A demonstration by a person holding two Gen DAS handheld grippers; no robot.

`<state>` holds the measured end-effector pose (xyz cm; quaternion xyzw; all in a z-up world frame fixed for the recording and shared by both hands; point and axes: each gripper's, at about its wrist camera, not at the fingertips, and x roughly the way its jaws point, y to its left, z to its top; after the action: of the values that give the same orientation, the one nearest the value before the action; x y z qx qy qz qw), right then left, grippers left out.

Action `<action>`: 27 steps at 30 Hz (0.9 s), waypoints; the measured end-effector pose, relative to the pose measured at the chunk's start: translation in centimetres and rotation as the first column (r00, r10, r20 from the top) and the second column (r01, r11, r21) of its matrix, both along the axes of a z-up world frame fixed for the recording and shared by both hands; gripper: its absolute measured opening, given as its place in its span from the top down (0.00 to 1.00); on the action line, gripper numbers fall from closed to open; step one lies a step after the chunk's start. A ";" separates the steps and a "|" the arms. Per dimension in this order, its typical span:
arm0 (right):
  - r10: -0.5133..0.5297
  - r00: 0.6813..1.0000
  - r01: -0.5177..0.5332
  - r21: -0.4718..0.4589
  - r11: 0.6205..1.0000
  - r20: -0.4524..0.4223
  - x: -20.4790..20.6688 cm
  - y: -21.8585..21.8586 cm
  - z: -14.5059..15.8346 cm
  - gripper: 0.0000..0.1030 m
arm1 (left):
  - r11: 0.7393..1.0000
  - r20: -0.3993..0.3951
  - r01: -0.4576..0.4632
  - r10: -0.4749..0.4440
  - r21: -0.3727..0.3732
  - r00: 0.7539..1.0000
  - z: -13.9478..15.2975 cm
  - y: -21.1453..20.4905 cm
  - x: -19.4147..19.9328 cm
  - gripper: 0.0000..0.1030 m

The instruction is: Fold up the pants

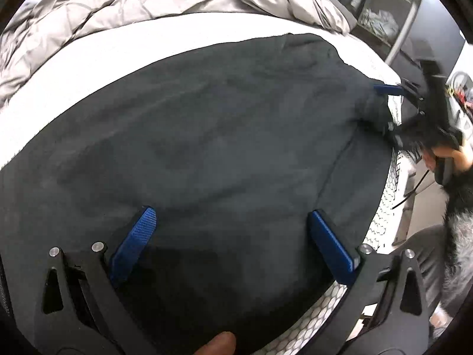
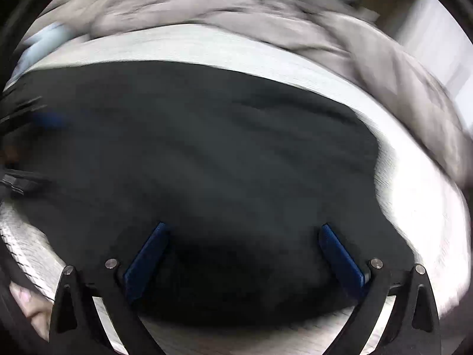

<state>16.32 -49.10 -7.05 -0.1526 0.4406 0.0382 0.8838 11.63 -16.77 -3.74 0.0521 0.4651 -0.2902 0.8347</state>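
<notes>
We see the dark pants (image 1: 207, 148) spread flat across the white bed — lightly creased, one edge near the bed's side.

Both grippers are spread wide: left gripper (image 1: 232, 219) with a fingertip (image 1: 218, 344) poking in just below it, right gripper (image 2: 244, 232) blurry.

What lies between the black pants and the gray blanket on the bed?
Only a strip of bare white mattress separates the pants from the blanket, clearest in the left wrist view.
</notes>
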 end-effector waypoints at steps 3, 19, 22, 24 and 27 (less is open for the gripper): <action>-0.275 0.961 0.275 -0.001 0.961 -0.001 -0.4 -7.7 -0.2 0.00 | 1.000 0.002 -0.006 0.006 0.005 1.000 -0.1 0.2 -0.1 0.00; -0.222 0.971 0.223 -0.004 0.975 0.091 5.1 -5.1 -0.5 0.34 | 0.986 -0.018 -0.169 0.169 0.010 0.985 0.2 -0.1 4.7 0.00; -0.263 0.961 0.247 0.160 0.956 0.086 4.4 -9.4 0.9 0.34 | 0.978 0.009 -0.199 0.199 0.067 0.980 -0.1 1.2 4.5 0.00; -0.248 0.963 0.229 0.163 0.960 0.108 3.8 -9.4 1.4 0.36 | 0.974 0.018 -0.211 0.210 0.079 0.978 0.4 1.4 4.4 0.01; -0.242 0.957 0.217 0.158 0.963 0.163 2.4 -7.3 3.5 0.39 | 0.979 0.071 -0.196 0.191 0.057 0.979 2.1 1.1 4.3 0.01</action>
<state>18.73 -56.37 -3.56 -0.0416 0.3697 -0.0484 0.9269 15.98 -15.67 -1.66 0.0427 0.4495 -0.1907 0.8716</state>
